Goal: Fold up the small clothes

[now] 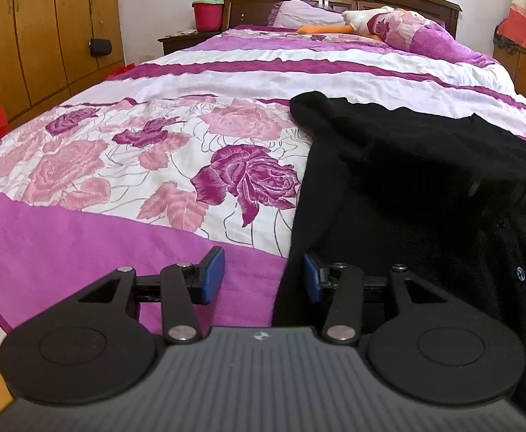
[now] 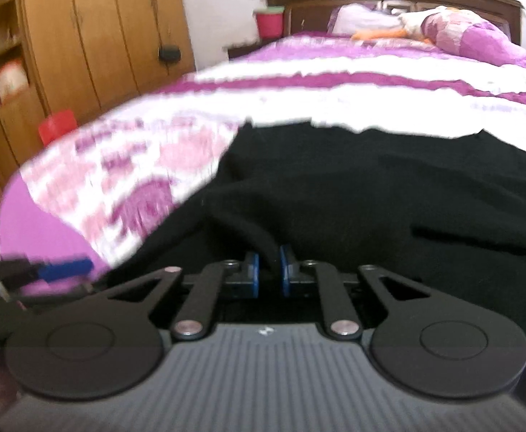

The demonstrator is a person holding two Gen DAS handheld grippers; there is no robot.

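Your cardigan (image 1: 425,187): black knit, rumpled, spread on right part of floral bedspread (image 1: 137,151), near foot of bed; 1 fold ridge runs toward the headboard; small buttons down its right edge.

Your left gripper (image 1: 259,277): angled down at cardigan's left edge, jaws moderately apart, blue pads clear, left pad over bedspread, right pad at fabric edge; nothing pinched.

Your right gripper (image 2: 269,270): angled down over cardigan, jaws narrow, pads pinching raised fold of black knit. View blurred.
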